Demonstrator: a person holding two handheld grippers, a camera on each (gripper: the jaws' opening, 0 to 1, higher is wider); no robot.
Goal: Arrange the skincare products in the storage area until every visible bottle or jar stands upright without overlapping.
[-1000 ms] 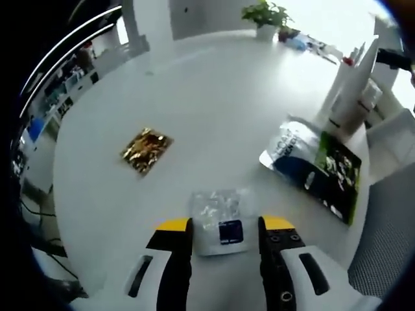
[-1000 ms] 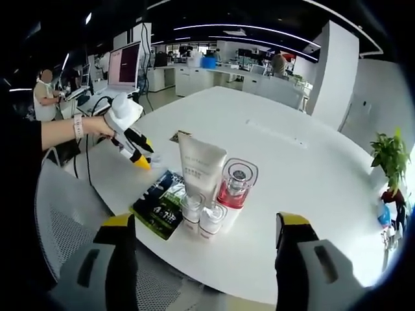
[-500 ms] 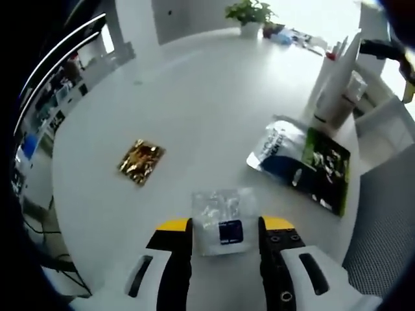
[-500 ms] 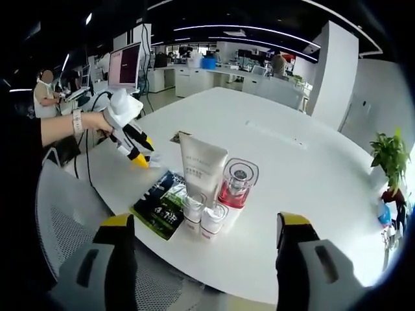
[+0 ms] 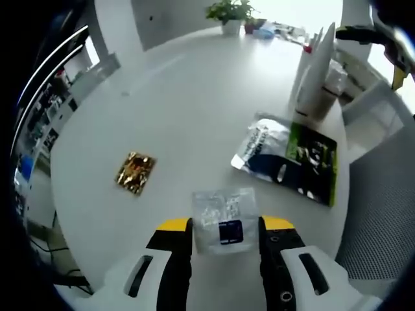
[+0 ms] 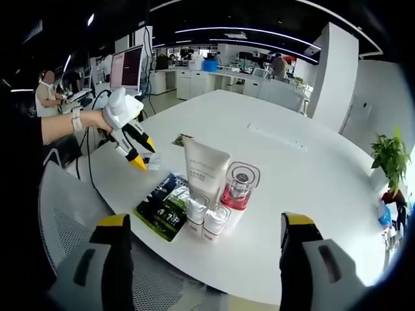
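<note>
So the left gripper [image 5: 225, 227] had its yellow-tipped jaws closed in on a small clear sachet [image 5: 222, 219] with a dark label, lifted above the white round table [image 5: 181, 97]; the sachet sat flat between the jaws, long axis running away from the camera. You could see the same thing from the right gripper view, where the left gripper [image 6: 144, 153] was held in a person's hand [image 6: 91, 122] over the table's near-left edge, the little packet [image 6: 153, 162] at its tips. The skincare stuff was bunched together near the table edge: a tall white tube [image 6: 205, 173] standing upright on its cap, a clear jar with pink liquid [image 6: 239, 186] upright just beside it, and two small white bottles [image 6: 206, 219] upright in front, all touching or nearly so. A dark blue and green sachet pack [image 6: 163, 205] lay flat just beside them, long side pointing toward the tube, with a silvery end [image 5: 259, 139] in the left gripper view. A gold foil packet [image 5: 135, 172] lay flat by itself, well apart from the group. The right gripper [image 6: 204, 259] hung off the table edge with jaws spread wide, nothing between them. A potted plant [image 6: 391, 159] sat on the far side of the table.
</note>
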